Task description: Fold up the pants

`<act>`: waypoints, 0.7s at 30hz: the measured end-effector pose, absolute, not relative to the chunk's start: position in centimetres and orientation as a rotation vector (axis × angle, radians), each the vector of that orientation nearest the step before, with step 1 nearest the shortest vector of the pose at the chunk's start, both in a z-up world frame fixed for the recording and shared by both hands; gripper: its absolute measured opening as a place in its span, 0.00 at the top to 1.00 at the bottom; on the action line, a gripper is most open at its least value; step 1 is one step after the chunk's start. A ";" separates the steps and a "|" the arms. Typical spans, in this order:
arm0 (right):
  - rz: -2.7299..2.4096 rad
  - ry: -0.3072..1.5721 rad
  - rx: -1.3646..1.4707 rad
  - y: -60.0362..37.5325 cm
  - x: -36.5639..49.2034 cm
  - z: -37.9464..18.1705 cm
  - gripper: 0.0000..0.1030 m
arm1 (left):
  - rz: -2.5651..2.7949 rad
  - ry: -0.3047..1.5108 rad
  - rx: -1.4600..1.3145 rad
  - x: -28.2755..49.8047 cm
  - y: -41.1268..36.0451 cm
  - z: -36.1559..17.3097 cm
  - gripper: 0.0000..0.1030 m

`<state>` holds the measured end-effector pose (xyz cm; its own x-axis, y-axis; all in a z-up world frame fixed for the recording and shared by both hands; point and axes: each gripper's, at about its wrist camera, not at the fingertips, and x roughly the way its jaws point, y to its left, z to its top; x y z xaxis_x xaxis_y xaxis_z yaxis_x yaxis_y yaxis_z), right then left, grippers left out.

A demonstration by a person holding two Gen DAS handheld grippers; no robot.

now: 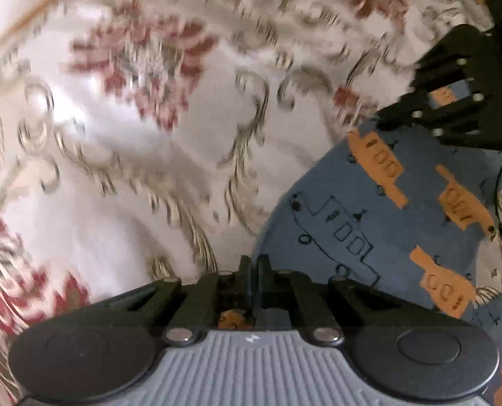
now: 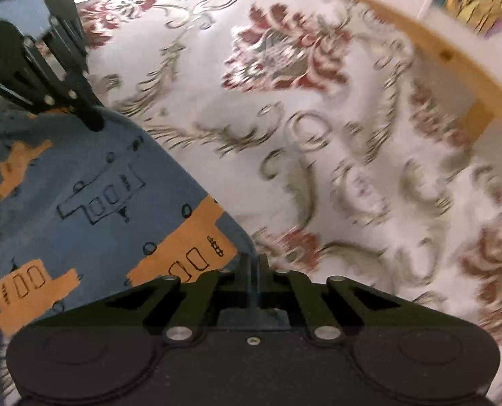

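Slip risk: left gripper [image 1: 253,267] and right gripper [image 2: 253,264] are each clamped on an edge of the blue truck-print pants [image 2: 81,196], held just over the floral bedspread [image 2: 318,152], and the thin bites could let go mid-fold, skewing the crease.

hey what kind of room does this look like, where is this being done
Probably a bedroom at home, with the work done on a bed. The blue pants hang over a white floral bedspread, a light wooden frame rail runs along its edge, and both grippers, left and right, pinch the fabric.
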<state>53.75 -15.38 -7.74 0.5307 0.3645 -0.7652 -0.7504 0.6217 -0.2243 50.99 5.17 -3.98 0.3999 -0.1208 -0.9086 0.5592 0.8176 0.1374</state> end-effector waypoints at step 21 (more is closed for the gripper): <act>1.004 0.768 -0.507 -7.2 57.6 -7.0 0.19 | -0.614 1.178 0.379 51.5 14.4 0.0 0.36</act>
<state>57.63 -7.24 -7.01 0.3174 0.5545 -0.7693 -0.8874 0.4598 -0.0347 51.51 14.45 -0.02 0.2491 -0.2468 -0.9365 0.6265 0.7785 -0.0385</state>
